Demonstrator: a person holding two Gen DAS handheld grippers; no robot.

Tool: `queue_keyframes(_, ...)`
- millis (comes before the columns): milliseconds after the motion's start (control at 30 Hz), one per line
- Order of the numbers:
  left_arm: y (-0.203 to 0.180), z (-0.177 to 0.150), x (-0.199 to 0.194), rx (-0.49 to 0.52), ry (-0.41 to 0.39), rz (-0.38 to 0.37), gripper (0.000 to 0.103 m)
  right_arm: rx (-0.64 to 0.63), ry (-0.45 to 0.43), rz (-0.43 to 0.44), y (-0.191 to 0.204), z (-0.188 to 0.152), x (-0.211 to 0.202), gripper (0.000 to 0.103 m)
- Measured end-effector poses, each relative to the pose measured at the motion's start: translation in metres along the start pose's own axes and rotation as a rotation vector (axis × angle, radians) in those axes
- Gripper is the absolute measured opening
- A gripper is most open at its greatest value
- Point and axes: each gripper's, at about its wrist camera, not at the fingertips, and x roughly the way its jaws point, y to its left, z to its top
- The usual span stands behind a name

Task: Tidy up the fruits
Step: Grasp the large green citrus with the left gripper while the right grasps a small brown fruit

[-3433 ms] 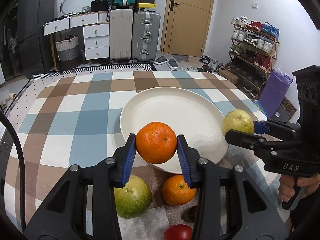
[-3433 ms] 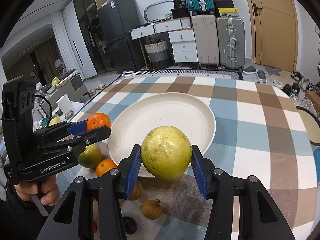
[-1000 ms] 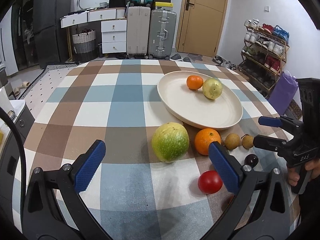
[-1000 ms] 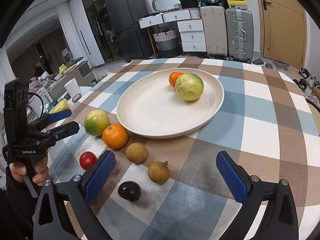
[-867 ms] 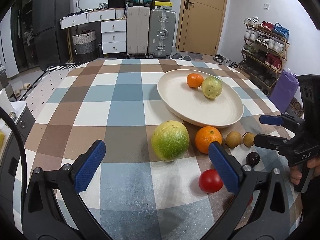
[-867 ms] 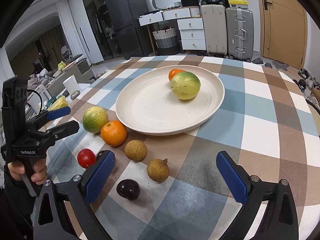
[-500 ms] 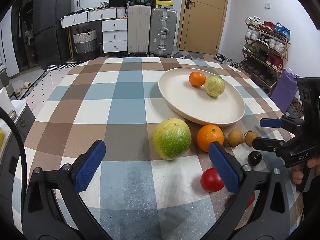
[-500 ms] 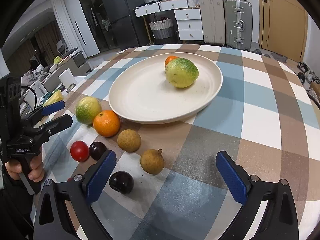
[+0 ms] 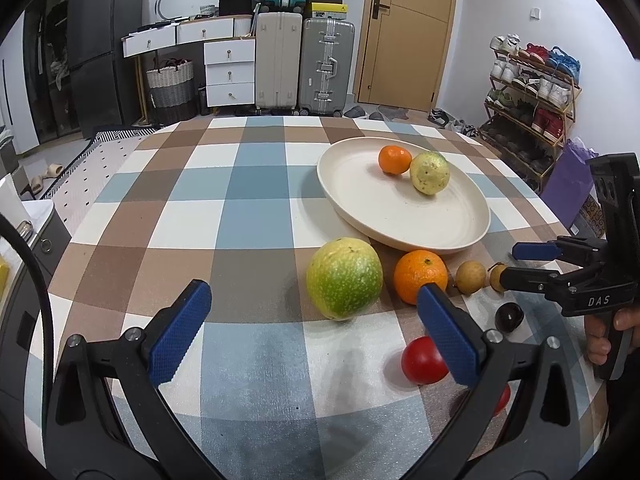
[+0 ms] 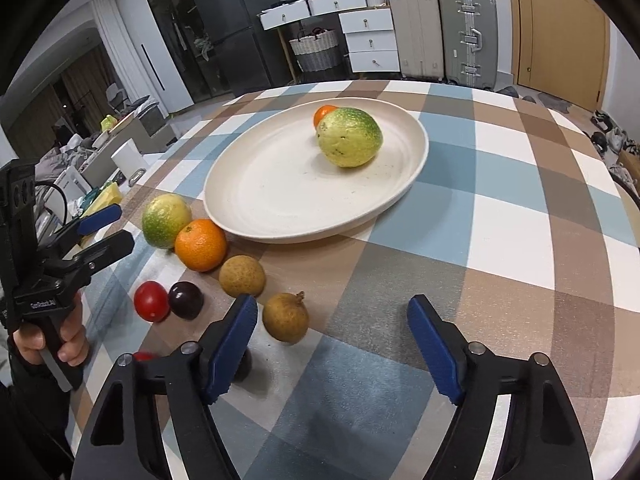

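Observation:
A cream plate (image 9: 400,216) (image 10: 280,192) on the checked tablecloth holds a small orange (image 9: 394,159) and a yellow-green guava (image 9: 430,172) (image 10: 349,137). In front of the plate lie a green guava (image 9: 344,278) (image 10: 166,221), an orange (image 9: 420,277) (image 10: 201,244), two brown longans (image 10: 242,276) (image 10: 285,317), a dark plum (image 10: 185,300) and a red tomato (image 9: 422,360) (image 10: 151,301). My left gripper (image 9: 314,334) is open and empty, just short of the green guava. My right gripper (image 10: 332,350) is open and empty, beside the nearer longan.
A second dark fruit (image 10: 240,364) sits partly hidden behind my right gripper's left finger. The round table's edge (image 10: 624,208) curves off at the right. Suitcases (image 9: 304,68), drawers and a shoe rack (image 9: 532,92) stand beyond the table.
Both grippers released the orange and the guava onto the plate and pulled back, open. In the last second the right gripper has dropped lower and closer to the longans.

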Motion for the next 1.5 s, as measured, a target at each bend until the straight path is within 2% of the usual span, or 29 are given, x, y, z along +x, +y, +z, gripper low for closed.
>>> queue_keyframes(167,0.000,0.000,0.000,-0.001,0.002,0.001,0.103,-0.014,0.003,0.023,0.004,0.000,0.000,0.061)
queue_keyframes(300,0.001,0.001,0.001,-0.001,-0.001,0.002,0.103,-0.039,0.008,0.028,0.011,-0.001,0.001,0.054)
queue_keyframes(467,0.001,0.001,0.002,0.001,-0.001,0.001,0.103,-0.063,0.011,0.054,0.016,-0.003,0.001,0.031)
queue_keyframes(533,0.000,0.000,0.003,0.004,0.000,0.003,0.103,-0.061,0.011,0.068,0.017,-0.003,0.001,0.026)
queue_keyframes(700,0.000,0.000,0.006,0.006,0.005,0.004,0.103,-0.075,-0.005,0.064,0.021,-0.003,-0.001,0.025)
queue_keyframes(933,0.000,0.000,0.009,0.005,0.020,-0.003,0.103,-0.070,-0.079,0.065,0.023,0.000,-0.015,0.025)
queue_keyframes(1167,0.004,0.006,0.017,-0.039,0.051,-0.055,0.103,-0.057,-0.137,0.087,0.023,0.002,-0.023,0.025)
queue_keyframes(1267,0.003,0.010,0.026,-0.028,0.079,-0.050,0.103,-0.038,-0.144,0.100,0.020,0.004,-0.025,0.025)
queue_keyframes(1367,0.001,0.017,0.035,-0.002,0.097,-0.014,0.103,-0.017,-0.142,0.122,0.017,0.004,-0.025,0.025)
queue_keyframes(1500,-0.002,0.025,0.048,0.030,0.142,-0.039,0.103,-0.003,-0.139,0.121,0.014,0.005,-0.026,0.025)
